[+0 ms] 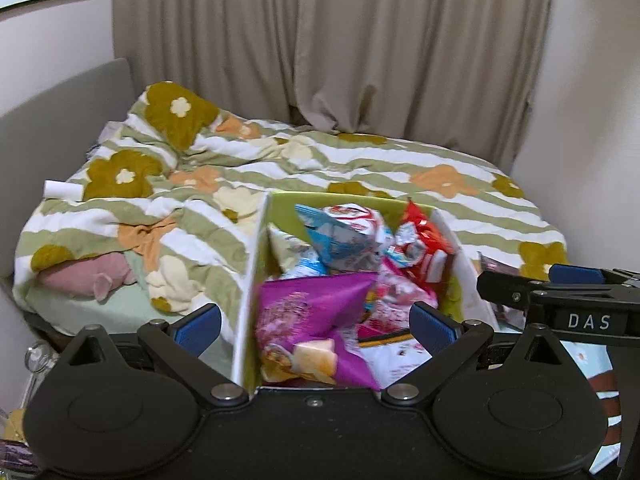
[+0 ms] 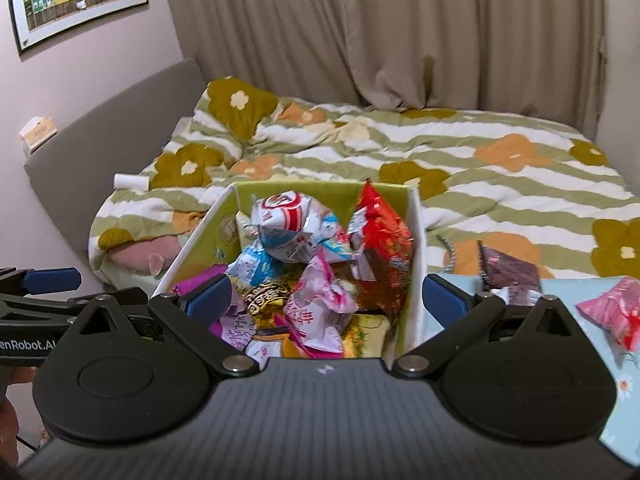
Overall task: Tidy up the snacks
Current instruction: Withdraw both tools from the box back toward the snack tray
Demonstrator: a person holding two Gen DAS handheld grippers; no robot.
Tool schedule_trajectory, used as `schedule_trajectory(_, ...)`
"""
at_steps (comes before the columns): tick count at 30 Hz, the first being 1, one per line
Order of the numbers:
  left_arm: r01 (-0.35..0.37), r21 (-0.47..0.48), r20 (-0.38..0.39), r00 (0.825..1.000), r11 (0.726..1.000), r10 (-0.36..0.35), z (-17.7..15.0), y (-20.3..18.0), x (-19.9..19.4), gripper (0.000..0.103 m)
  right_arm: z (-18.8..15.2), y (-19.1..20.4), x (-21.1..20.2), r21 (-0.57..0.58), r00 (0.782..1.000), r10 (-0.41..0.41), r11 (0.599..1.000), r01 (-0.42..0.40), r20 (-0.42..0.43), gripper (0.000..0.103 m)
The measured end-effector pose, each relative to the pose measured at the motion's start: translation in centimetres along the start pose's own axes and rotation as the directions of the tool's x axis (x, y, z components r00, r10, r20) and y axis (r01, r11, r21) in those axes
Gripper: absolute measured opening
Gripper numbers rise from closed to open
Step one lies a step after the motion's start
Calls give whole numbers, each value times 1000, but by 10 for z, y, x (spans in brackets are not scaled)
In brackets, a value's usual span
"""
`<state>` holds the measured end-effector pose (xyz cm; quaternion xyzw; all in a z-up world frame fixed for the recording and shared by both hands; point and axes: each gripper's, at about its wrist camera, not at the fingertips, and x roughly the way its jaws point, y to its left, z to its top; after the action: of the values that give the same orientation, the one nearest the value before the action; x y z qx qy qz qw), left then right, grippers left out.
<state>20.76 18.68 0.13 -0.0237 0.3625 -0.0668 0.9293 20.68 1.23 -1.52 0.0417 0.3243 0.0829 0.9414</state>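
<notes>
Both my pairs of fingers stand spread wide with nothing held. My right fingers hang over the box, the near right wall standing between the blue pads; my left fingers straddle the box's left wall over the same heap. Snacks fill the box, which sits at the desk's far edge against the bed. I count at least six packets inside: a white-and-red one on top, a red one, a blue one, a pink one, a purple one, and a yellowish one; those beneath are too tangled to count. Two more packets lie outside on the light blue desk: a dark brown one and a pink one, the latter partly cut off by my gripper. Beyond, a flowered quilt, a pink plush toy, and a beige curtain.
</notes>
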Motion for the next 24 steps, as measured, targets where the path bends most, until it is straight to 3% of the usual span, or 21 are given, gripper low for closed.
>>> schedule_trajectory(9,82,50,18,996,995,-83,-1,-48,-7,102,-11,-51,-48,90,992,-112,990,106,63,103)
schedule_trajectory(15,88,75,18,996,993,-90,-3,-101,-2,102,-14,-108,-70,78,965,-250,967,244,78,103)
schedule_trajectory(24,83,87,-11,997,993,-82,0,-198,30,102,-18,-214,-76,72,974,-222,973,219,38,103)
